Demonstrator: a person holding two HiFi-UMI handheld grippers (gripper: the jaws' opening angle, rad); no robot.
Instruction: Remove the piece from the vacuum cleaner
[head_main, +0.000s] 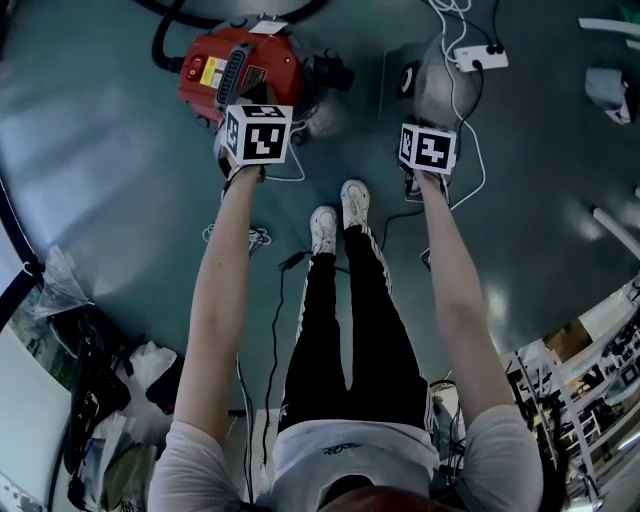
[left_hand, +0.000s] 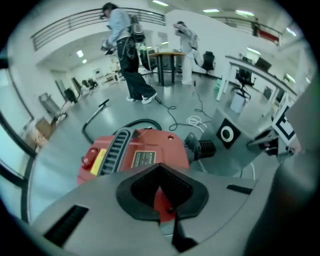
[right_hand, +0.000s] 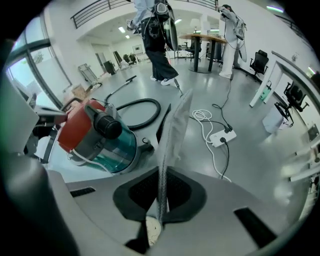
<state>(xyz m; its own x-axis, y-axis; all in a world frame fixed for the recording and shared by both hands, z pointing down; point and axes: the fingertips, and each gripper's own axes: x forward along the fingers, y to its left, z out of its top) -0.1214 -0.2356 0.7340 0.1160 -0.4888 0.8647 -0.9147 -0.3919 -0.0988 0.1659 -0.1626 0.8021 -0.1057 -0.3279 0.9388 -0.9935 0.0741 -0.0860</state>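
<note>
Nearest the person's white shoes (head_main: 334, 215), both arms reach forward and down over the grey floor (head_main: 120, 200). The right gripper (right_hand: 160, 175) has its jaws pressed onto the lower edge of the piece (right_hand: 175, 127), a thin grey flat panel that stands up from the pads and is seen edge-on in the right gripper view. In the left gripper view the same panel shows a black square with a white ring. It hangs clear of the vacuum cleaner (right_hand: 95, 135), off to that machine's right.

The left gripper (left_hand: 160, 172) has its jaws closed together with nothing pinched, and it hovers just above the red top of the vacuum cleaner. Beyond the machine its black hose (right_hand: 142, 104) curls on the floor, and a white power strip (right_hand: 220, 137) with looped cable lies to the right. Far back, people (left_hand: 125, 55) stand near tables (left_hand: 167, 62)
</note>
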